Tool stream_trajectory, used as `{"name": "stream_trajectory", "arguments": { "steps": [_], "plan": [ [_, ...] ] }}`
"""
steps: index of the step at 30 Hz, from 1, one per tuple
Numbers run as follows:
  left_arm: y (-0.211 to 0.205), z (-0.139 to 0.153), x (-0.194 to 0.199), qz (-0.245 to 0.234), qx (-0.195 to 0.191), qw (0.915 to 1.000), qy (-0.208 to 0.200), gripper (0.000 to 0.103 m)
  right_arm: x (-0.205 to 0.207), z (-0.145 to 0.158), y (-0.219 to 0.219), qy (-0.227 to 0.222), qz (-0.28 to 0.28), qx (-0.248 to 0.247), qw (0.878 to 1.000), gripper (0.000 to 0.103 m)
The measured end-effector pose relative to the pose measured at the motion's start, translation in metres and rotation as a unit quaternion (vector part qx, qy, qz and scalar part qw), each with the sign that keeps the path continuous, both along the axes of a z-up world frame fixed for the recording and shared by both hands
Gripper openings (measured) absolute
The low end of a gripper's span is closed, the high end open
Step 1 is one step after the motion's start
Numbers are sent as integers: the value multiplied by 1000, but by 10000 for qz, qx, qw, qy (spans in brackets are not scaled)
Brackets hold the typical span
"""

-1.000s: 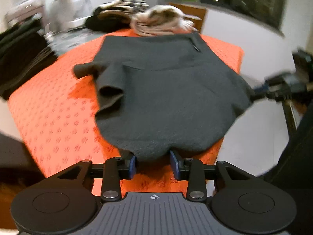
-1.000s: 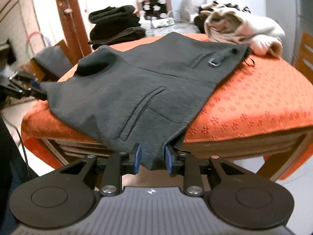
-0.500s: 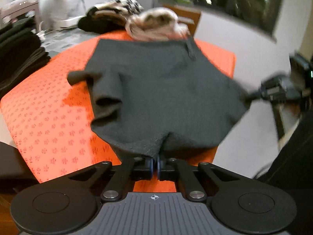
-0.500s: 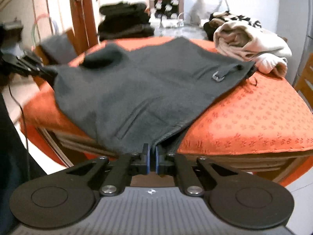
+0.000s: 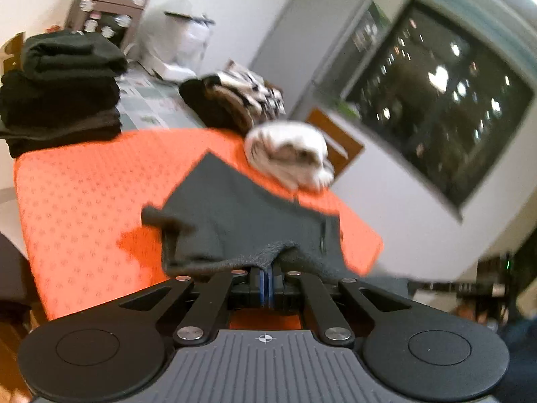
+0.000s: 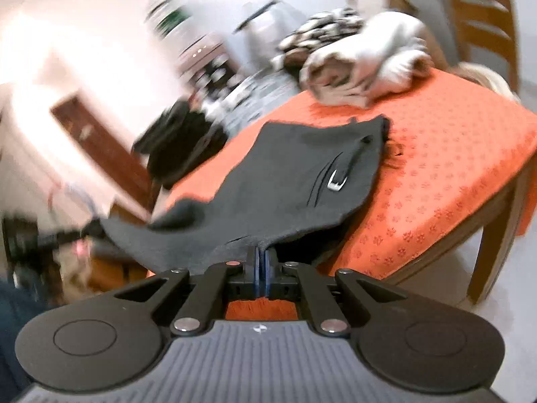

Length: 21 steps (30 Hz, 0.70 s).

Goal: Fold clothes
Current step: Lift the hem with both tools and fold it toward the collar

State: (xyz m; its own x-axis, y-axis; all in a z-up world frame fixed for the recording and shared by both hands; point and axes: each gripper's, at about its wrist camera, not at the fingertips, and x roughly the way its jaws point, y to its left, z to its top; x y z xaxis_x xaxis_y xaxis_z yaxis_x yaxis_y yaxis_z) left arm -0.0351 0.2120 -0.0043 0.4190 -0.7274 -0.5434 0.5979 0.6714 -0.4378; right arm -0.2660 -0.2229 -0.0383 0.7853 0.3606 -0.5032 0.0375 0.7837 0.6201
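**Both grippers pinched on the near hem of the grey garment**

The left gripper [image 5: 266,280] has its jaws pressed together on a raised fold of the dark grey garment [image 5: 241,215], and the right gripper [image 6: 261,268] is clamped the same way on the same near edge. Between the two pinch points the hem is lifted off the orange tablecloth [image 5: 84,201]; the rest of the cloth lies flat and runs straight away from both tools, long axis pointing toward the far side of the table. The strap with a metal buckle [image 6: 336,181] sits on the right-hand portion, closer to the right gripper. A loose flap [image 5: 164,221] sticks out on the left side, nearer the left gripper.

Any fold made from here would likely carry the held edge forward over the body. Open orange cloth remains left and right of the garment. Ahead, room is tighter: a pale bundled garment [image 5: 288,158] rests just past the far edge, with a stack of dark folded clothes [image 5: 60,90] beyond the far left corner.
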Motion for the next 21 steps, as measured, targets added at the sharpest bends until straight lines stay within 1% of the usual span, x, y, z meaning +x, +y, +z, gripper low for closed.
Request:
{"name": "stream_trajectory", "arguments": {
  "steps": [4,7,10,13,16,20,21],
  "plan": [
    [-7,16,26,369,-272,9989,42,4,25,6,-20,183,-645,575,9961,4],
    [-27,24,58,582,-245,9980,68,4,51,6,-32,366,-865,792,9924,4],
    [-51,29,89,666,-96,9977,38,4,81,0,-50,621,-1113,1123,9855,4],
    [-87,28,123,659,237,9974,-144,4,111,-12,-73,895,-1368,1541,9744,4],
    [-118,18,156,701,452,9965,-100,4,139,-28,-92,1133,-1546,1796,9649,4],
    [-157,-4,203,736,703,9948,96,4,169,-56,-116,1376,-1789,2187,9493,4],
    [-165,-11,214,743,788,9940,145,4,176,-62,-120,1397,-1803,2203,9484,4]
  ]
}}
